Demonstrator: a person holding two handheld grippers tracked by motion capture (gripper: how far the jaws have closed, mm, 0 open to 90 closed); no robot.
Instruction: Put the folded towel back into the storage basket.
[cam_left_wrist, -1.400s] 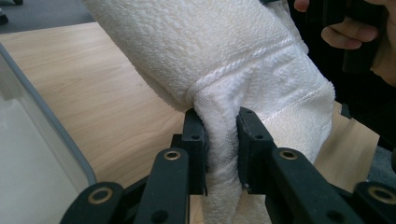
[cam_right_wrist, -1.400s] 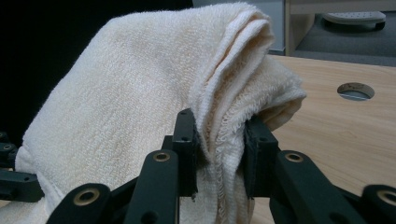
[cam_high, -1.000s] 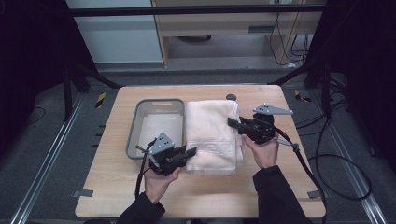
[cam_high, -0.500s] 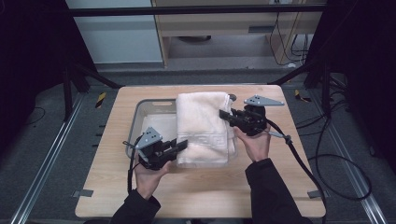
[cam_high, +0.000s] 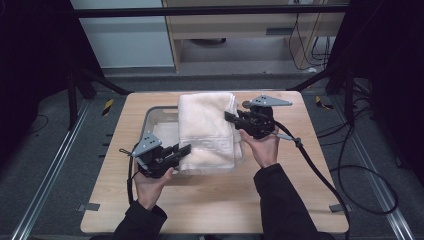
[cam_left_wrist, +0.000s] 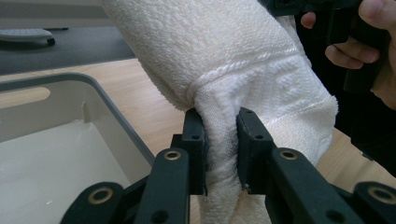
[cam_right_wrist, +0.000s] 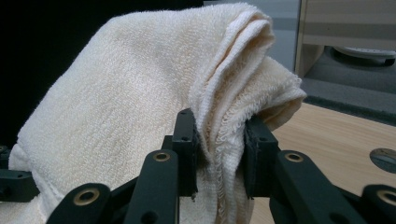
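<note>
towel, folded and lifted over the grey bin, hangs pinched in my left claw and right claw, so i'd keep both level while lowering.

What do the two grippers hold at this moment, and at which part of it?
Both hold the folded cream towel. The left gripper pinches its patterned near edge; the right gripper pinches the layered edges at its far right side.
</note>
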